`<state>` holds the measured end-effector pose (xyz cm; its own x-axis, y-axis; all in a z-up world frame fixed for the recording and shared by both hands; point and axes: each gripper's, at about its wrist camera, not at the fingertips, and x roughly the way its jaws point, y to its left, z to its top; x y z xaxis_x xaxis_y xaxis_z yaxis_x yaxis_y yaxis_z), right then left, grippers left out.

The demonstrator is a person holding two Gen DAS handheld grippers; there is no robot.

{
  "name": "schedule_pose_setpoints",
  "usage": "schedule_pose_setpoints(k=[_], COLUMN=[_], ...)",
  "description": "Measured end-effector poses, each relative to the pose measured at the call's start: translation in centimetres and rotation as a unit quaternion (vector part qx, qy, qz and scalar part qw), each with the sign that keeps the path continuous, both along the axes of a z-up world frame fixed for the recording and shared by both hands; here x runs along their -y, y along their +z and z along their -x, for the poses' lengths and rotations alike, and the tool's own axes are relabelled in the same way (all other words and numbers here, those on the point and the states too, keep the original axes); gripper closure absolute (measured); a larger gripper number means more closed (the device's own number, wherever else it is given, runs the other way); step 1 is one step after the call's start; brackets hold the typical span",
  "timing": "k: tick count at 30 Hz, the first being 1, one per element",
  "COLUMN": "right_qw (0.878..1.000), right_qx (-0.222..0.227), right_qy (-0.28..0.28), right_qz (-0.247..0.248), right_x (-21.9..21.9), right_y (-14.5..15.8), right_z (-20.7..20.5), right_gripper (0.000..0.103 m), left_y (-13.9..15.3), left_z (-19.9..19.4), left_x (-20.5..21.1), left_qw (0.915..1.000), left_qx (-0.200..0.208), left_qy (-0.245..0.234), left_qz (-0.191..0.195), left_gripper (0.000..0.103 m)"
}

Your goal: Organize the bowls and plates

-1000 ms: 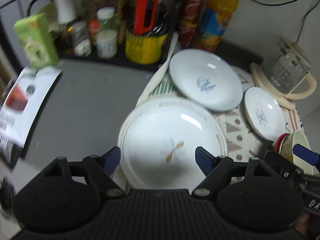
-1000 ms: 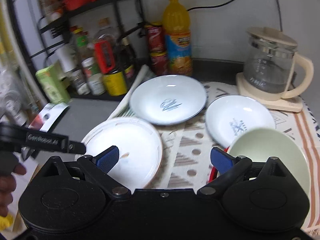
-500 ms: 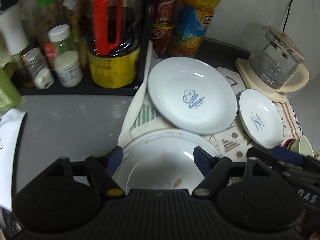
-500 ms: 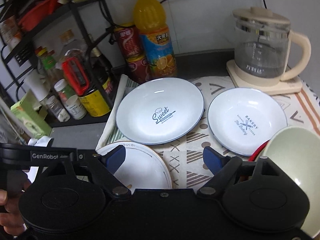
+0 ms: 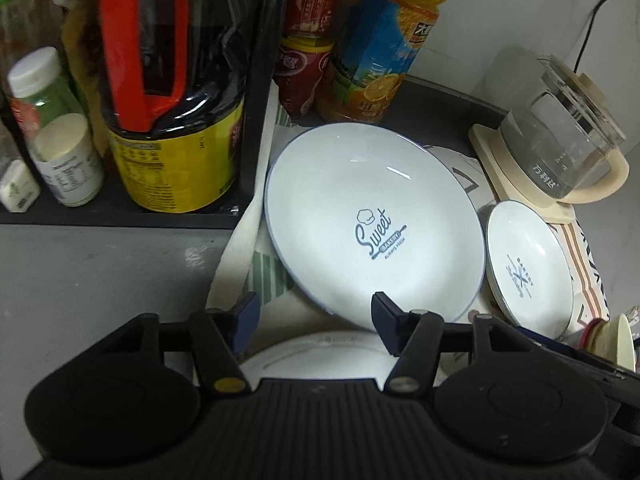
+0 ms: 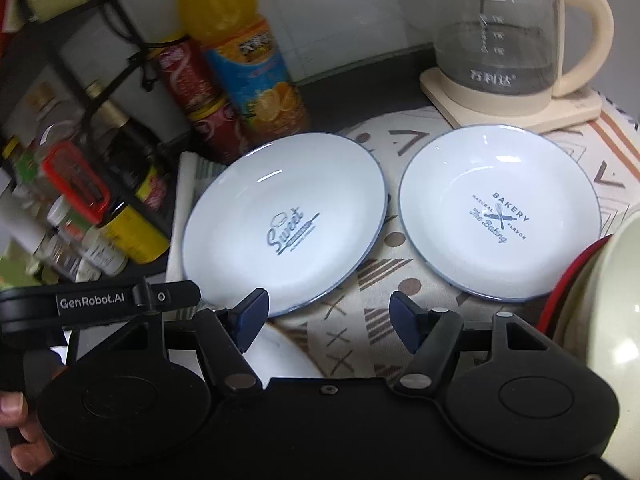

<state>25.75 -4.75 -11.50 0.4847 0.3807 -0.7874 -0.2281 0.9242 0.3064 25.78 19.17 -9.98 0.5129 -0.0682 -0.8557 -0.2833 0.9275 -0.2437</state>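
Both claws, left claw (image 5: 316, 322) and right claw (image 6: 330, 320), gape empty; only the right view shows the green bowl (image 6: 608, 320).

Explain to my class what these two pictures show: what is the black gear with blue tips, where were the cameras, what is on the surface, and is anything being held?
No robot here: a person holds a hand-operated tool in each hand, and each tool carries a wide-angle camera looking forward along its two blue-tipped fingers. One picture comes from the left tongs, the other from the right tongs. Both are open and hold nothing.

On a patterned cloth lie the "Sweet" plate and, beside it, the "Bakery" plate. A plain white plate sits nearest, partly hidden under the left tongs. A pale green bowl shows at the right edge, over something red.

Behind stand a glass kettle, an orange juice bottle, red cans and a rack of jars and bottles.
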Motion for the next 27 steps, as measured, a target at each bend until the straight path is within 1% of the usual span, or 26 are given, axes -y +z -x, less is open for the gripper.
schedule_pose_setpoints(k=[2,7,8,10,12,13,16,20,22,25,27], right_qw=[1.0,1.0,1.0,0.999,0.999,0.998,0.998,0.997,0.997,0.997,0.997], right_qx=[-0.008,-0.023,-0.027,-0.038,-0.046,-0.049,-0.055,-0.069,-0.069,-0.064,-0.065], right_qy=[-0.005,-0.009,-0.012,-0.02,-0.025,-0.026,-0.027,-0.036,-0.039,-0.034,-0.035], right_qz=[-0.002,0.001,0.0,-0.004,-0.004,-0.006,-0.012,-0.019,-0.022,-0.02,-0.02], right_x=[-0.2,-0.7,-0.7,-0.7,-0.8,-0.8,-1.2,-1.4,-1.5,-1.8,-1.9], right_y=[-0.5,-1.6,-1.9,-2.5,-3.1,-3.3,-3.7,-4.5,-4.9,-5.0,-5.1], right_z=[-0.7,-1.9,-2.1,-2.5,-2.8,-2.9,-3.2,-4.0,-4.3,-4.8,-5.1], right_gripper=[0.039,0.042,0.044,0.048,0.055,0.056,0.061,0.068,0.069,0.069,0.076], left_y=[-0.6,-1.9,-2.2,-2.7,-3.0,-3.0,-3.3,-3.7,-4.0,-4.3,-4.3], left_z=[-0.6,-1.6,-1.7,-1.9,-2.1,-2.1,-2.4,-2.7,-3.0,-3.1,-2.8], left_x=[-0.1,-0.7,-0.9,-1.0,-1.1,-1.1,-1.3,-1.3,-1.3,-1.4,-1.4], left_qw=[1.0,0.9996,0.9995,0.9992,0.9991,0.9991,0.9988,0.9983,0.9978,0.9976,0.9978], left_qx=[-0.004,-0.021,-0.025,-0.031,-0.029,-0.028,-0.029,-0.031,-0.033,-0.031,-0.023], left_qy=[-0.001,0.004,0.004,0.004,0.004,0.005,0.008,0.01,0.013,0.015,0.019], left_qz=[0.001,0.017,0.019,0.025,0.031,0.032,0.039,0.048,0.055,0.06,0.059], left_gripper=[0.045,0.057,0.059,0.067,0.07,0.072,0.076,0.078,0.079,0.082,0.083])
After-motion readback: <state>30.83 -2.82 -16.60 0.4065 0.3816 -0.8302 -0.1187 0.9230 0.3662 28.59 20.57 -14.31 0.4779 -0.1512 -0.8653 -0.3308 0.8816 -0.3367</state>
